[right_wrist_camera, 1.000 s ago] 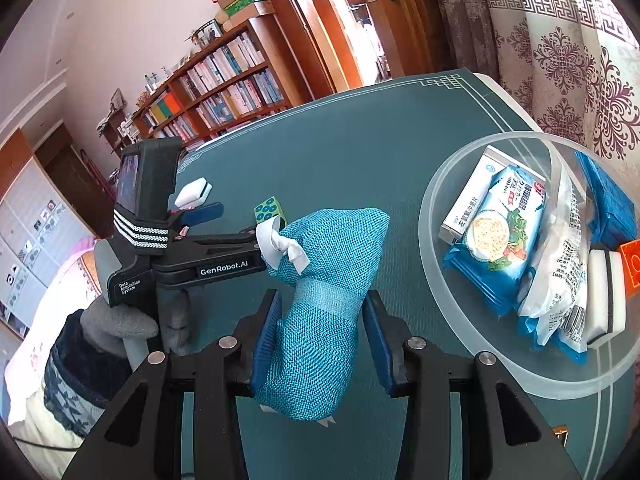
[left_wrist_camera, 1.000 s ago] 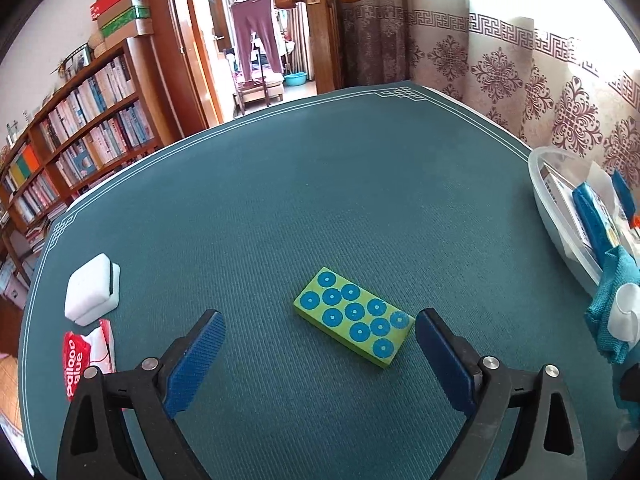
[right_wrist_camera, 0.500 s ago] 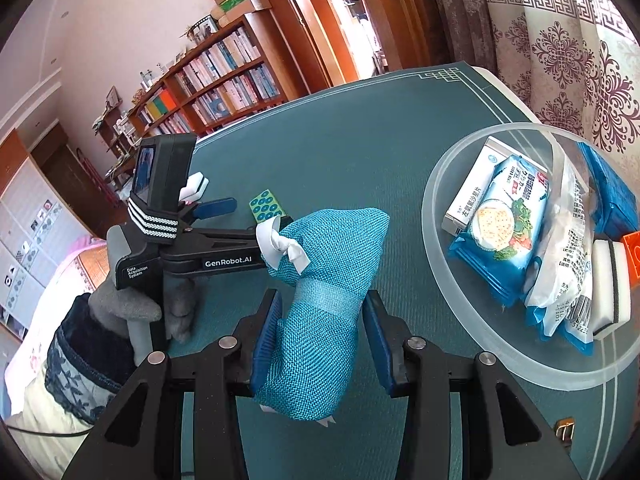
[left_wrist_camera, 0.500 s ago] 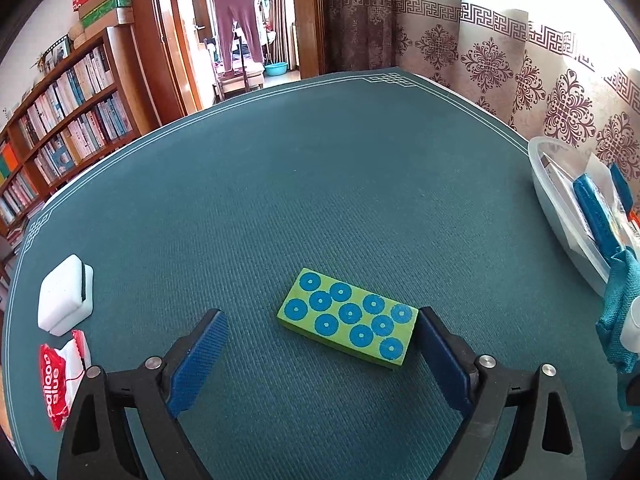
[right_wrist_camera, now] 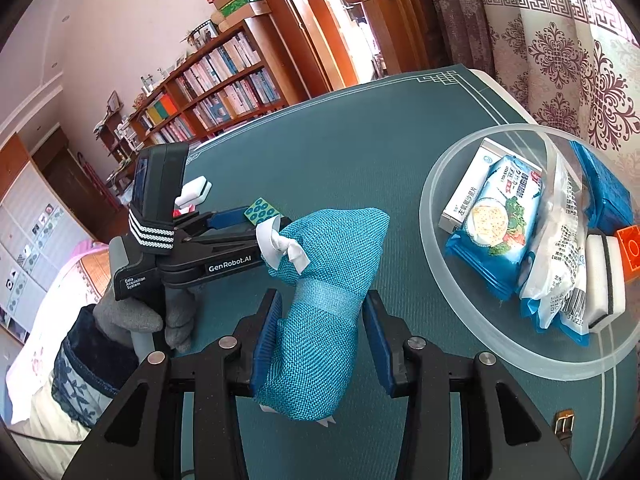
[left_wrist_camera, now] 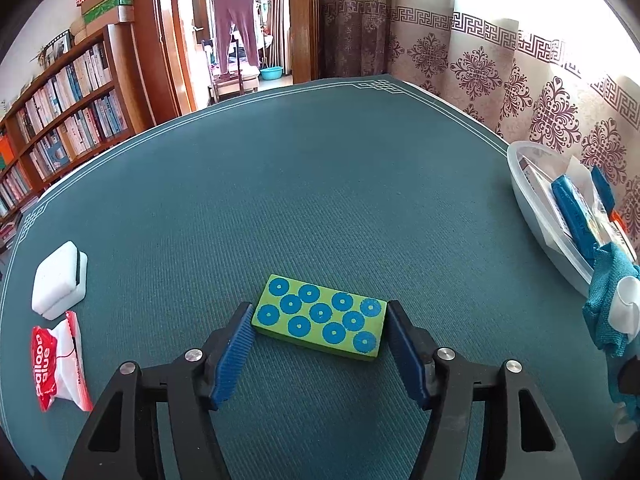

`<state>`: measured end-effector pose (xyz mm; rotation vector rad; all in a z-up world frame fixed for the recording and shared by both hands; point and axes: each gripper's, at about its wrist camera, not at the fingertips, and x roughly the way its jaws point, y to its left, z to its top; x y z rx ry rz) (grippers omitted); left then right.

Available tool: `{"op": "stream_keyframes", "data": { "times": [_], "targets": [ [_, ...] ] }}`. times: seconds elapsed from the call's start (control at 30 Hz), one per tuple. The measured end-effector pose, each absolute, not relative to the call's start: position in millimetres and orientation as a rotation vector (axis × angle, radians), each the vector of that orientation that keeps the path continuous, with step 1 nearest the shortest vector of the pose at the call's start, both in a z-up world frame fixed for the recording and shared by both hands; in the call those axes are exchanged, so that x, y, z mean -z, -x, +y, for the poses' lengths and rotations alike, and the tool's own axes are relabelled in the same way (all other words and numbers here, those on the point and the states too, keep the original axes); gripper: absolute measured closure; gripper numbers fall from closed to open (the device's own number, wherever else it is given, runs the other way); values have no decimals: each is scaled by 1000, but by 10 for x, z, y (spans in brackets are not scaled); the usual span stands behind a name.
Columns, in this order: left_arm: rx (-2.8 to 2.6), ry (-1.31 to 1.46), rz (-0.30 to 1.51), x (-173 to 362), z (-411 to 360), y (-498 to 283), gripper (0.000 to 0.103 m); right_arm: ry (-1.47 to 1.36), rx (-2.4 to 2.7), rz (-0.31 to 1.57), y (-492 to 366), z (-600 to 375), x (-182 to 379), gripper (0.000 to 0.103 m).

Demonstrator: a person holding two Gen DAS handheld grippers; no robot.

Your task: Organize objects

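A green block with blue dots (left_wrist_camera: 320,322) lies flat on the teal table; it also shows small in the right wrist view (right_wrist_camera: 262,212). My left gripper (left_wrist_camera: 320,350) straddles it, and both blue pads touch its short ends. My right gripper (right_wrist_camera: 320,338) is shut on a teal woven pouch (right_wrist_camera: 324,288) with a white ribbon, held above the table left of a clear round bowl (right_wrist_camera: 436,264). The pouch also shows at the right edge of the left wrist view (left_wrist_camera: 608,304).
The bowl (left_wrist_camera: 532,208) holds a white box, blue snack packets (right_wrist_camera: 496,232), a white sponge and an orange block. A white sponge (left_wrist_camera: 60,280) and a red-and-white packet (left_wrist_camera: 56,364) lie at the table's left. A curtain hangs behind the bowl.
My left gripper has moved forward over the green block and closed its jaws onto the block's ends. My right gripper still holds the pouch, almost unmoved.
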<state>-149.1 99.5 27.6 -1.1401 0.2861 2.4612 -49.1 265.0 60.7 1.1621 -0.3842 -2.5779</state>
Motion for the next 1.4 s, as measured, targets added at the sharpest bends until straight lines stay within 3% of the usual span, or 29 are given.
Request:
{"op": "stream_keyframes", "data": {
  "times": [0.63, 0.93, 1.4],
  "targets": [
    [-2469, 1064, 188, -533, 1224, 1062, 35, -1075, 2722, -454, 387, 3165, -855, 60],
    [-2448, 1013, 176, -642, 1356, 876, 35, -1001, 2878, -471, 769, 3574, -1125, 60],
    [-2423, 1016, 179, -597, 1419, 792, 35, -1149, 2962, -545, 1387, 3960, -962, 59]
  ]
}}
